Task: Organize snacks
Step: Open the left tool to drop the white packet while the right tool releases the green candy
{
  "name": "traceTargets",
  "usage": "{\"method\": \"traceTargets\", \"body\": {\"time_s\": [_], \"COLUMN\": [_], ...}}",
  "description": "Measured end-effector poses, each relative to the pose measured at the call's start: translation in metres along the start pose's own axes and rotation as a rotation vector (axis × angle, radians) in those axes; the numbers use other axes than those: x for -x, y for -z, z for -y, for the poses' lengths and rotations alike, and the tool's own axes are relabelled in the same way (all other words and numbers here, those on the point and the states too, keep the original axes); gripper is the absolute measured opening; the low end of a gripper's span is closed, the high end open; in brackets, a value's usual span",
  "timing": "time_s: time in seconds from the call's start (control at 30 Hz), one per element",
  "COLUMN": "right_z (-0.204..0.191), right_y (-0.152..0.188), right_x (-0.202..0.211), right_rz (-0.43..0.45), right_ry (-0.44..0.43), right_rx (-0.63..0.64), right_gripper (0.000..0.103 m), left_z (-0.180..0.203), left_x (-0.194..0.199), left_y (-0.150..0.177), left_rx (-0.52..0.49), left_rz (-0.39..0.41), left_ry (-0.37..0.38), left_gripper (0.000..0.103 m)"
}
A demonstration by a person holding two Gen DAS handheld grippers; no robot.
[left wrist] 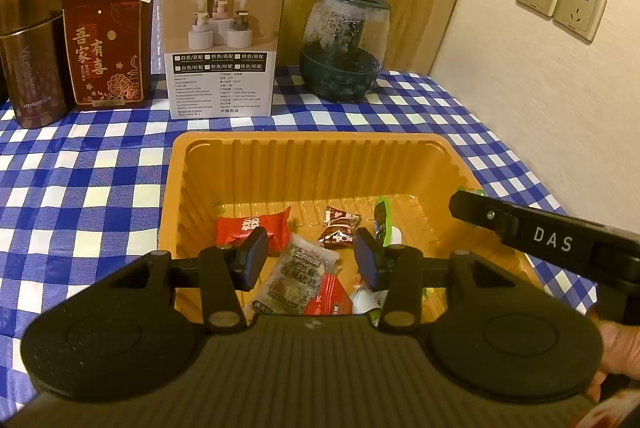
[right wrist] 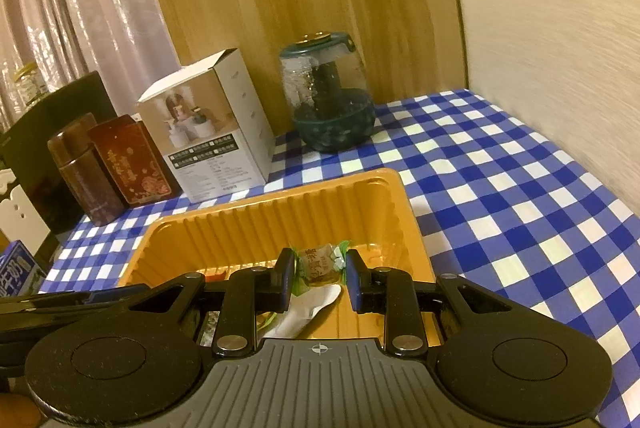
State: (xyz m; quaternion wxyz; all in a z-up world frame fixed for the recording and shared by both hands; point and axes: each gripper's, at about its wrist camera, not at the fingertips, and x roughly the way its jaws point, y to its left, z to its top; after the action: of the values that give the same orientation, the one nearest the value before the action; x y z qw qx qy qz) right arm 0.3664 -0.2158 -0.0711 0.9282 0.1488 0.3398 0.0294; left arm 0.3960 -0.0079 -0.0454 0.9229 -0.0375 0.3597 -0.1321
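An orange plastic tray sits on the blue checked tablecloth and holds several wrapped snacks: a red packet, a brown candy, a clear grain bar packet and a green wrapper. My left gripper hovers open and empty over the tray's near side. My right gripper is over the tray with its jaws apart; a brown candy in a green-ended wrapper lies between the fingers, not squeezed. The right gripper's finger shows in the left wrist view.
At the table's back stand a brown flask, a dark red gift box, a white humidifier carton and a green-lidded glass jar. A wall with sockets is on the right. A blue carton is at far left.
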Motion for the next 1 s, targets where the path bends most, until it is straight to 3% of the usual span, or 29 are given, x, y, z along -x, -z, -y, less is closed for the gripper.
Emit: {"method": "traceTargets", "body": {"time_s": [0.17, 0.27, 0.3, 0.33, 0.37, 1.0], "right_z": [0.000, -0.001, -0.001, -0.001, 0.000, 0.009], "right_y": [0.000, 0.001, 0.002, 0.003, 0.003, -0.001], "right_x": [0.000, -0.002, -0.002, -0.002, -0.001, 0.006], "right_rz": [0.000, -0.005, -0.005, 0.004, 0.015, 0.044], "right_ry": [-0.004, -0.049, -0.060, -0.061, -0.059, -0.021], "right_rx": [-0.002, -0.012, -0.021, -0.031, -0.039, -0.056], "right_gripper": [0.028, 0.029, 0.041, 0.065, 0.073, 0.074], "left_z": [0.000, 0.000, 0.000, -0.001, -0.001, -0.002], "left_x": [0.001, 0.000, 0.000, 0.000, 0.001, 0.001], "left_y": [0.000, 0.000, 0.000, 0.001, 0.001, 0.000], "left_rx": [-0.001, -0.001, 0.000, 0.001, 0.002, -0.002], "left_rz": [0.000, -0.002, -0.003, -0.004, -0.004, 0.000], "left_ry": [-0.004, -0.004, -0.004, -0.002, -0.002, -0.013], "left_gripper": [0.043, 0.043, 0.043, 0.043, 0.043, 0.047]}}
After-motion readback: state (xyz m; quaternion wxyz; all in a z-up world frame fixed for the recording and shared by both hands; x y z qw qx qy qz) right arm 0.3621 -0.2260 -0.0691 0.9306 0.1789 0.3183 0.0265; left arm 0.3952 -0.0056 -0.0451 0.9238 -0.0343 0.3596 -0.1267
